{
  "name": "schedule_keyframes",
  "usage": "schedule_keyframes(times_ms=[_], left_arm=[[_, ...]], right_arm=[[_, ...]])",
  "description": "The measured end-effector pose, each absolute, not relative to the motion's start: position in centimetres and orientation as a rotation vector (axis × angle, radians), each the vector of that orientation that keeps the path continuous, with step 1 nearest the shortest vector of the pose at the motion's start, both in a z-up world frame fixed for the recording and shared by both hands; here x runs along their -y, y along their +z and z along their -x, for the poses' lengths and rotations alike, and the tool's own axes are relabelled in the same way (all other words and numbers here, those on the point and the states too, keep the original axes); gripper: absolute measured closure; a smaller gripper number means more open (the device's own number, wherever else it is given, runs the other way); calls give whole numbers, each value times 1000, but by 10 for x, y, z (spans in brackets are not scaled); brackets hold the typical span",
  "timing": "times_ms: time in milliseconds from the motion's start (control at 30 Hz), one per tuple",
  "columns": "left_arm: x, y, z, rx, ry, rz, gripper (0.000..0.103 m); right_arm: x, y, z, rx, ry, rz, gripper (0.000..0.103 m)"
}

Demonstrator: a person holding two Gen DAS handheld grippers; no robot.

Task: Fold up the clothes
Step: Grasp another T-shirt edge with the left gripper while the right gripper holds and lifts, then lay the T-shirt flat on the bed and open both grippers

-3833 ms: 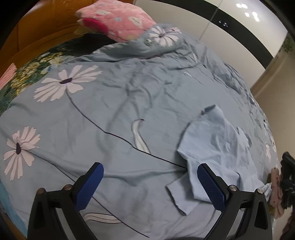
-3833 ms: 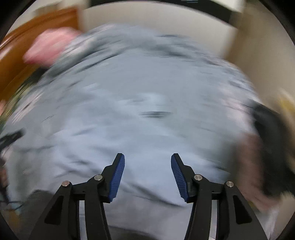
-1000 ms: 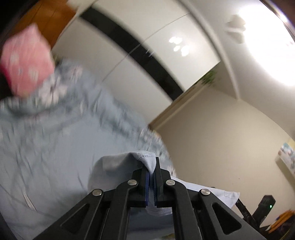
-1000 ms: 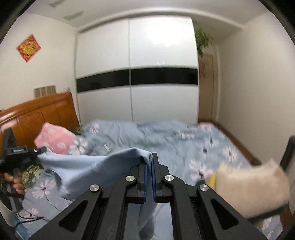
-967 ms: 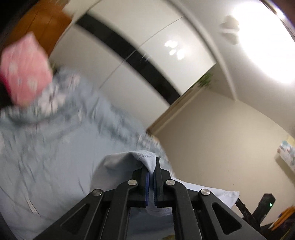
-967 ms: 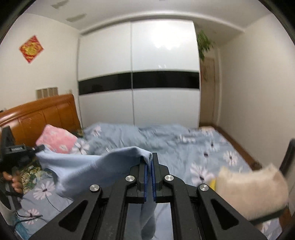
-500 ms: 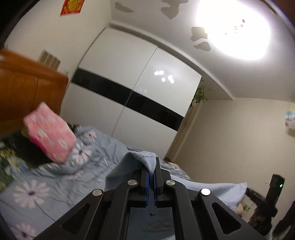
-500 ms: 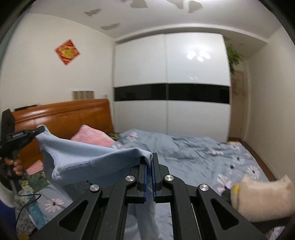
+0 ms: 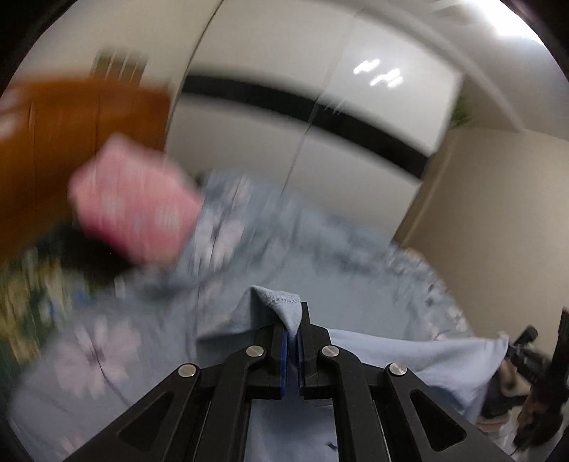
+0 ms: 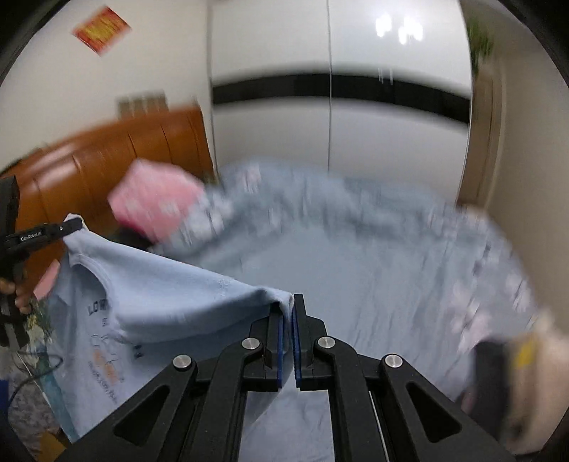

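Left gripper [image 9: 292,334] clamped on hem of light blue T-shirt [image 10: 153,284]; right gripper [image 10: 287,320] clamped on opposite corner. Shirt stretched in air between them above floral duvet [image 10: 373,270]. Versus half second back: both views tipped downward, bed fills more frame, pink pillow [image 9: 135,209] blurred.

Ahead of our tool we see a bed under a blue floral duvet [image 10: 373,270], blurred by motion. A pink pillow [image 10: 156,202] lies ahead and to the left, against an orange-brown wooden headboard [image 10: 106,160]. Beyond the bed stands a white wardrobe with a black band [image 10: 338,89]. A red paper square [image 10: 101,28] hangs high on the left wall.
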State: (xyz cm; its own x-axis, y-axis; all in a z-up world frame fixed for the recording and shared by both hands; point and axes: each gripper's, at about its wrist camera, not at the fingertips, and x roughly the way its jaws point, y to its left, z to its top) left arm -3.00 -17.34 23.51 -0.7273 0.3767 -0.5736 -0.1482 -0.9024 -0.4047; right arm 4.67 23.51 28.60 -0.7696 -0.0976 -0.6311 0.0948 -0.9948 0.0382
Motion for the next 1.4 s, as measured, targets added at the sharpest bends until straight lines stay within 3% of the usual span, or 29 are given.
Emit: schedule_keyframes(times_ms=[100, 200, 400, 633, 833, 867, 933, 967, 1000, 1067, 1200, 1400], left_arm=[[168, 164, 71, 584, 2582, 1194, 99], [162, 112, 107, 654, 2530, 1342, 99], [142, 87, 167, 630, 2525, 1392, 99], [130, 38, 230, 627, 2493, 1523, 99], [150, -4, 241, 843, 2359, 1600, 97], [153, -3, 238, 868, 2340, 1588, 94], [156, 5, 226, 850, 2321, 1575, 77], [158, 10, 219, 839, 2312, 1569, 63], [160, 15, 213, 827, 2302, 1563, 58], [171, 31, 186, 807, 2325, 1517, 57], [203, 50, 122, 787, 2416, 1461, 44], [255, 24, 34, 677, 2531, 1639, 43]], right_arm=[[-241, 214, 7, 95, -2771, -1245, 99], [-249, 180, 47, 95, -2739, -1349, 99], [-268, 161, 121, 40, -2800, -1407, 99], [-299, 130, 168, 172, -2774, -1496, 99], [-300, 97, 160, 145, -2702, -1565, 99], [-300, 93, 157, 144, -2694, -1573, 99], [-302, 87, 151, 147, -2681, -1586, 99], [-304, 86, 147, 169, -2683, -1586, 99], [-307, 86, 140, 203, -2682, -1582, 99], [-307, 85, 124, 259, -2670, -1577, 99], [-295, 76, 82, 298, -2611, -1601, 98], [-271, 48, 20, 419, -2519, -1678, 87]])
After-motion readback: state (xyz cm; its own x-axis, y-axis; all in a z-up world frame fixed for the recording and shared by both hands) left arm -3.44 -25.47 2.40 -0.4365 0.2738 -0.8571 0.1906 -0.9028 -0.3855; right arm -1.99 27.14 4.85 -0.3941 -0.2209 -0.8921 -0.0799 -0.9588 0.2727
